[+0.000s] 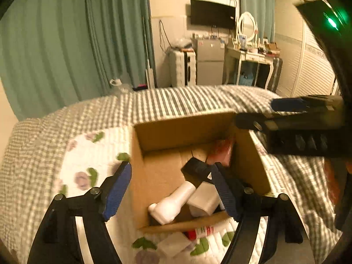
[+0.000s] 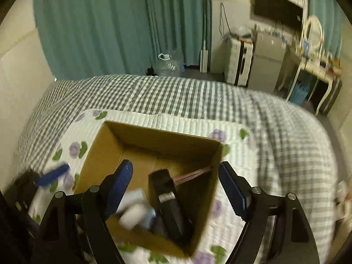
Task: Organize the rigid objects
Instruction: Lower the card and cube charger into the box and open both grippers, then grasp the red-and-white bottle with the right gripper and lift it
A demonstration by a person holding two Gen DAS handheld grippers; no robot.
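Observation:
An open cardboard box (image 1: 154, 136) (image 2: 99, 145) stands on a floral quilted mat on the bed. Inside it lie a white bottle (image 1: 173, 202) (image 2: 132, 216), a white block (image 1: 204, 198), a black device (image 1: 198, 169) (image 2: 167, 195) and a red-pink box (image 1: 221, 151) (image 2: 191, 175). My left gripper (image 1: 173, 189) is open and empty over the box. My right gripper (image 2: 176, 189) is open and empty above the box; it also shows in the left wrist view (image 1: 286, 114). A red-and-white tube (image 1: 200, 231) and a white flat piece (image 1: 173, 245) lie on the mat in front of the box.
The bed has a grey-and-white checked cover (image 2: 198, 96). Green curtains (image 2: 110, 22), a water jug (image 2: 167, 65) on the floor, a small fridge (image 1: 209, 61), a dressing table with a mirror (image 1: 248, 50) and a wall television (image 1: 212, 14) stand beyond the bed.

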